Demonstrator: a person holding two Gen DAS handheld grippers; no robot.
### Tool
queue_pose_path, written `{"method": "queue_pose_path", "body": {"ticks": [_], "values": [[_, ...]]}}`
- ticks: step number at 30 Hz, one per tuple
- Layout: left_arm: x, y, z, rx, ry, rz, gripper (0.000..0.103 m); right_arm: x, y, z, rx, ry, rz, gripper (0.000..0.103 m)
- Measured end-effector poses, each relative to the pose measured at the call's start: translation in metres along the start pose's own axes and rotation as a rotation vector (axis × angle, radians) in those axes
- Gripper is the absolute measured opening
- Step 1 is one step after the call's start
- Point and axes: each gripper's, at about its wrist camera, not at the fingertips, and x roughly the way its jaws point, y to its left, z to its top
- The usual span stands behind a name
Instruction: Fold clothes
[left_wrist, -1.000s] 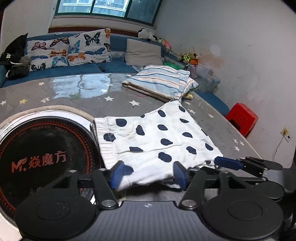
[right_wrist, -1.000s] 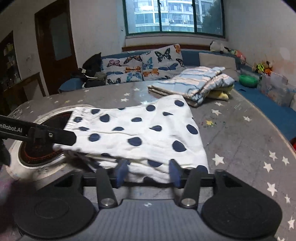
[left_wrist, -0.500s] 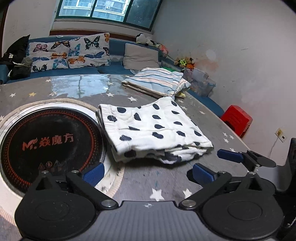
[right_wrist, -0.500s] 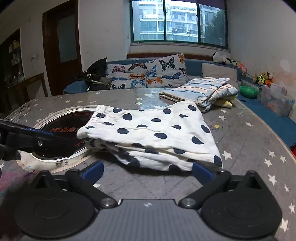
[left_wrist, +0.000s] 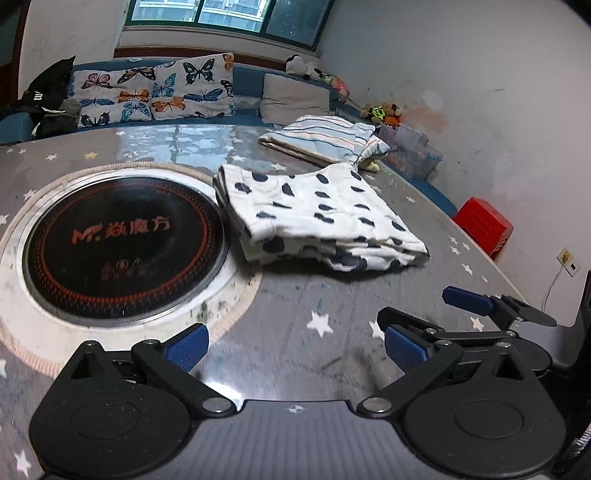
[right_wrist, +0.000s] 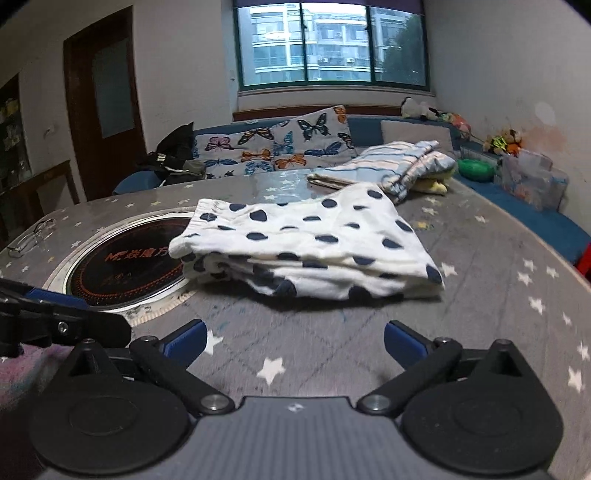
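Observation:
A white garment with dark blue dots (left_wrist: 317, 218) lies folded on the grey star-patterned table (left_wrist: 295, 332), next to the round black cooktop (left_wrist: 122, 243). It also shows in the right wrist view (right_wrist: 303, 247). My left gripper (left_wrist: 295, 349) is open and empty, a short way in front of the garment. My right gripper (right_wrist: 293, 341) is open and empty too, back from the garment's near edge. The right gripper's blue fingertips (left_wrist: 467, 299) show at the right of the left wrist view.
A folded striped cloth (left_wrist: 325, 138) lies on the far side of the table, also seen in the right wrist view (right_wrist: 391, 166). Behind is a blue sofa with butterfly pillows (left_wrist: 155, 92). A red stool (left_wrist: 484, 225) stands by the right wall. Glasses (right_wrist: 33, 236) lie at the table's left.
Both grippers opened, let go of the dotted garment's near edge and pulled back. The garment now rests folded on the table.

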Motion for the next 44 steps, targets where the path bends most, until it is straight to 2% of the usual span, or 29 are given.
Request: {"method": "queue_pose_path", "body": {"ticks": [16, 32, 44], "values": [[-0.001, -0.02, -0.036, 0.006, 0.032, 0.033, 0.103, -0.028, -0.017, -0.027, 0.104, -0.045, -0.047, 0.103], [0.003, -0.03, -0.043, 0.017, 0.056, 0.057, 0.103, -0.034, -0.024, -0.032, 0.14, -0.061, -0.077, 0.103], [-0.002, -0.029, -0.044, 0.008, 0.045, 0.075, 0.103, -0.039, -0.018, -0.031, 0.131, -0.071, -0.1, 0.103]]}}
